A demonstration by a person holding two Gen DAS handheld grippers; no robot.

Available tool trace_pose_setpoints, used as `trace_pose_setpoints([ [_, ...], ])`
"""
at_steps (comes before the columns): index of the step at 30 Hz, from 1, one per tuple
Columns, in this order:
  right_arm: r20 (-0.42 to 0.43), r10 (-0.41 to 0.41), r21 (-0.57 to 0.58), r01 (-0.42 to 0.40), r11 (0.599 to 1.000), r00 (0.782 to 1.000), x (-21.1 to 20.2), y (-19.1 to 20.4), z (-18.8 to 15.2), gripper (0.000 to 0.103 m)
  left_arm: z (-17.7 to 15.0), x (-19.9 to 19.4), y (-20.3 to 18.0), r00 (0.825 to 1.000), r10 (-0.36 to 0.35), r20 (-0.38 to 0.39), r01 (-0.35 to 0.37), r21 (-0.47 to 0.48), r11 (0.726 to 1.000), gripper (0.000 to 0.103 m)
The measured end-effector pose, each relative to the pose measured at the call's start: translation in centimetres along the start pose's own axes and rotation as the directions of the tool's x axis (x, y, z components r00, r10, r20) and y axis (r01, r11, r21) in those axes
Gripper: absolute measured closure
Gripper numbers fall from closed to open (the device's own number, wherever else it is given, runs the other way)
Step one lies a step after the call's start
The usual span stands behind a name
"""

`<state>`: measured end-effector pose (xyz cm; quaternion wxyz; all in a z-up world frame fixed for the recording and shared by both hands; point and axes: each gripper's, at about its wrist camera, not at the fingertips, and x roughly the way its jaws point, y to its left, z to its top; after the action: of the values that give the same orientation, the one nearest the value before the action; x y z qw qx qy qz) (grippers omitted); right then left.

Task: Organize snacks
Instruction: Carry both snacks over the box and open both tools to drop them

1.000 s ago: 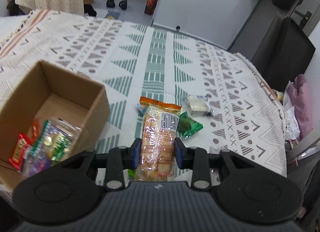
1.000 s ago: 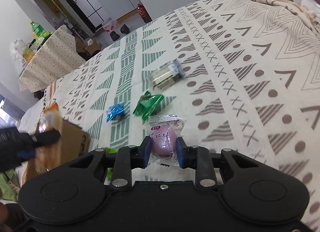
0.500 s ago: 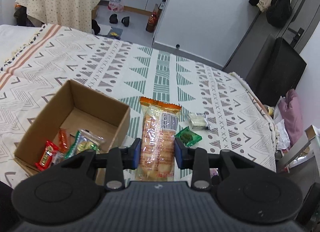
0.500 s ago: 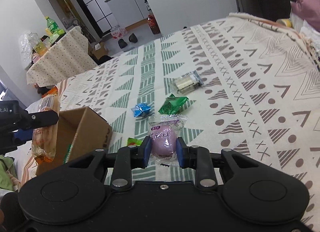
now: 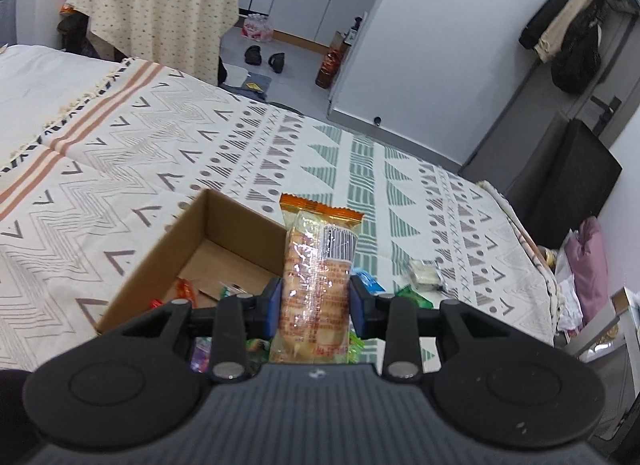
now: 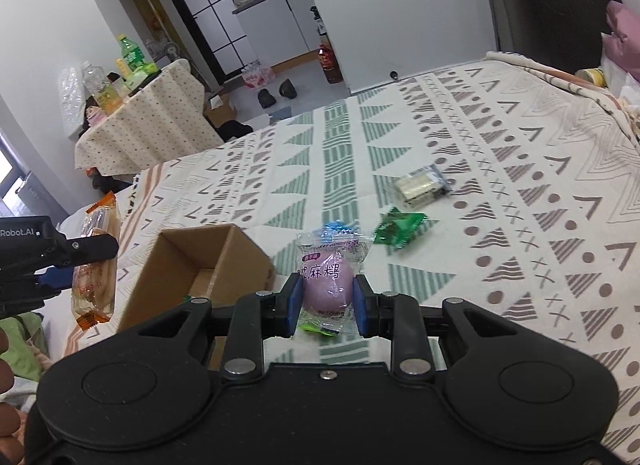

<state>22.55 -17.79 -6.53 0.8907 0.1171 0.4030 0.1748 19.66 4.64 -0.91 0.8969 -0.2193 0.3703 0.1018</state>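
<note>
Above the open brown cardboard box (image 5: 200,249) | left tongs (image 5: 316,303) clamped mid-length on long clear-wrapped biscuit pack (image 5: 318,277): light, brittle, slippery film | right tongs (image 6: 327,301) clamped across soft purple mochi in clear wrapper (image 6: 329,283): squashy, grip gently

A lived-in home, a small flat by the look of it. Patterned bedspread (image 5: 360,169) over a bed, cloth-covered round table (image 5: 160,13) crowded with drink bottles (image 6: 130,53), shoes (image 5: 264,57) left on the tiled floor, kitchen cabinets (image 5: 316,1) beyond, coats (image 5: 560,25) hung by a door.
</note>
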Motion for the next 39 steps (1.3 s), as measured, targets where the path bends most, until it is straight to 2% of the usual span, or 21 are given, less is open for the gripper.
trace_pose_setpoints([
  [18,-0.002,0.076,-0.067,-0.076,0.995,0.997,1.8,7.0,2.0,0.076,2.7,0.9,6.4,1.000,0.015,-0.019,-0.017,-0.122,0.992,0.069],
  [23,-0.011,0.098,-0.075,-0.099,0.992,0.995,2.6,8.7,2.4,0.076,3.1,1.3,7.2,1.000,-0.003,-0.017,0.000,-0.131,0.991,0.064],
  [34,-0.044,0.143,-0.070,-0.146,0.987,0.989,4.7,11.5,2.6,0.075,3.2,1.4,9.6,0.997,0.051,-0.062,-0.059,-0.132,0.989,0.037],
  [35,-0.040,0.162,-0.070,-0.164,0.984,0.986,4.9,11.7,2.7,0.073,3.2,1.3,9.7,0.996,0.056,-0.064,-0.064,-0.132,0.989,0.034],
  [38,-0.025,0.174,-0.068,-0.175,0.982,0.984,4.9,11.8,2.8,0.044,3.2,1.2,10.0,0.996,0.060,-0.063,-0.068,-0.130,0.989,0.029],
  [39,-0.020,0.170,-0.070,-0.171,0.983,0.985,4.7,11.7,2.7,0.042,3.1,1.1,10.1,0.996,0.061,-0.064,-0.069,-0.130,0.989,0.029],
])
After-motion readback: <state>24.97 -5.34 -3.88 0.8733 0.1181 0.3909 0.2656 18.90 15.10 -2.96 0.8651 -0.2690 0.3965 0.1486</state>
